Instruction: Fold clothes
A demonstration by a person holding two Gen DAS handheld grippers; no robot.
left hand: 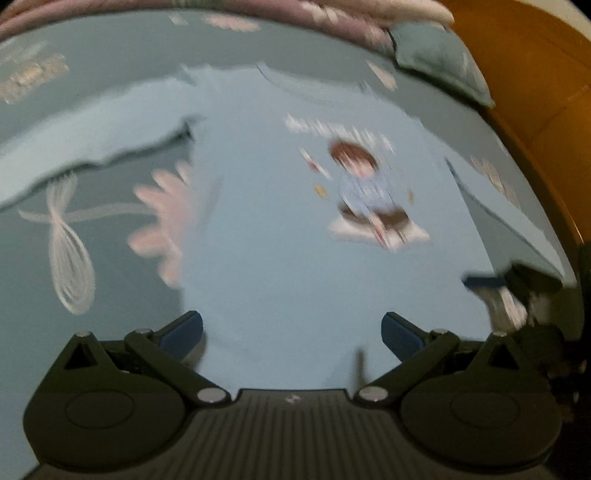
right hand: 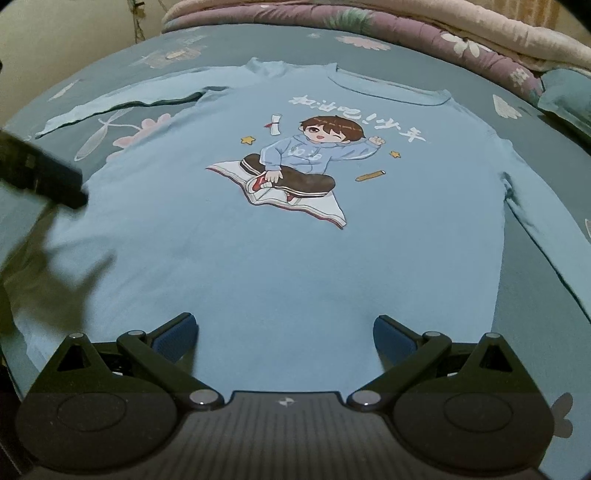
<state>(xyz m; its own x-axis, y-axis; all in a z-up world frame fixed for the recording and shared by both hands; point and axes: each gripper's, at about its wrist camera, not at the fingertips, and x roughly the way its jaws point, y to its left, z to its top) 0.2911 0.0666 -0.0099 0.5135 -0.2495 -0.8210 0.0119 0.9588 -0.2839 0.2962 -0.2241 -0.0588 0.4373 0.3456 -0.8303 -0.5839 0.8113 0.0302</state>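
A light blue long-sleeved shirt (right hand: 280,258) lies flat, front up, on the bed, with a cartoon print (right hand: 291,166) of a boy sitting on a book. One sleeve (right hand: 122,99) stretches out to the left; the other sleeve (right hand: 546,236) runs down the right side. My right gripper (right hand: 286,332) is open over the shirt's lower part, with nothing between its fingers. My left gripper (left hand: 293,332) is open too, over the shirt's lower left part (left hand: 288,277), in a blurred view. In the right wrist view its dark body (right hand: 44,173) shows at the left edge.
The bed has a teal sheet (right hand: 535,122) with a flower pattern. A folded quilt (right hand: 406,33) lies along the far side, with a teal pillow (left hand: 436,55) next to it. An orange wooden surface (left hand: 535,74) borders the bed on the right.
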